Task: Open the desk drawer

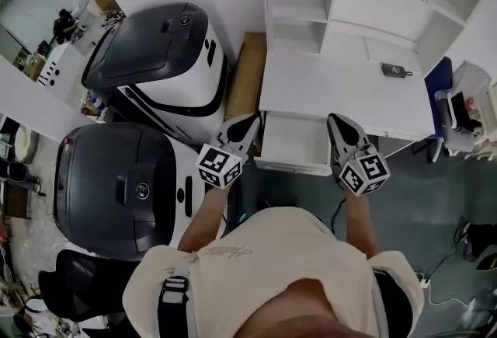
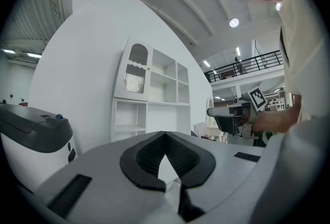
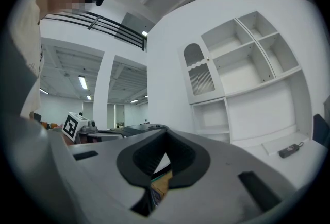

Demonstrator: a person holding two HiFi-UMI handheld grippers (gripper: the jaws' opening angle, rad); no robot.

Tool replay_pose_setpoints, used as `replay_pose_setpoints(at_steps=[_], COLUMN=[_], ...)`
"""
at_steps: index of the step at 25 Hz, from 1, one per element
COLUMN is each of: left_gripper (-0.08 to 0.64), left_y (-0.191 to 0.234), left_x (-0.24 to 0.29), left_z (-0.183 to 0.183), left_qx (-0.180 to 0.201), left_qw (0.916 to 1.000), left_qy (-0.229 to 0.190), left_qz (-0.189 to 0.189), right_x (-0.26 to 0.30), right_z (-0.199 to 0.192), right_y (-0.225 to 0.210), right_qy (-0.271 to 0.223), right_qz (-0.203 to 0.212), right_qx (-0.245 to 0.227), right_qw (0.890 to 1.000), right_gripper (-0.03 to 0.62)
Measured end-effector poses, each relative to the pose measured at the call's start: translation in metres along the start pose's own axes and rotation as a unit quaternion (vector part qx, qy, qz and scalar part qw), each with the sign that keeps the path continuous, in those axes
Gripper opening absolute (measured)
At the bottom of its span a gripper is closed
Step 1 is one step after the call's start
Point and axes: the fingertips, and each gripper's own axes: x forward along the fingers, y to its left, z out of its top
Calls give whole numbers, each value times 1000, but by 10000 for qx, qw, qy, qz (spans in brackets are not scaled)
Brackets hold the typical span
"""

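Hand-held gripper, left [image 1: 250, 125]: jaws pressed together with nothing between them, pointing level at the drawer's left front corner
Hand-held gripper, right [image 1: 336, 125]: jaws likewise closed and empty, pointing level at the drawer's right side
Drawer [image 1: 293, 144]: under the left end of the white bench [image 1: 349, 88]; it stands out from the bench edge, so it looks at least partly open
Key relation: the drawer lies between the two hand-held grippers and just ahead of their tips, and its front runs crosswise from one to the other
Nearer hand: neither clearly; both tips sit just beside a drawer side, and contact cannot be made out
Next move, as a judgement: further opening means a pull straight back toward the person, square to the front
Bench top: a small dark device [image 1: 396, 70] lies toward its right
Behind: a white shelf unit [image 1: 373, 2] stands on the bench
Left of the bench: two white machines with dark lids [image 1: 167, 57]
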Motion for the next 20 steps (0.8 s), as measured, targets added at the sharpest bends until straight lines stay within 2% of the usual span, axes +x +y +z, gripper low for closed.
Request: replay_pose_setpoints(at_steps=[15, 20], left_gripper=[0, 0], left_y=[13, 16], left_x=[4, 9], left_z=[-5, -3], left_qx=[-63, -45], left_qw=[10000, 10000], left_qy=[21, -19], left_qz=[-37, -85], right_x=[5, 10], right_z=[-18, -18], right_y=[1, -2], right_qy=[201, 115], right_qz=[-117, -100], right_qx=[-90, 13], right_qw=[9997, 9999], right_gripper=[-8, -8])
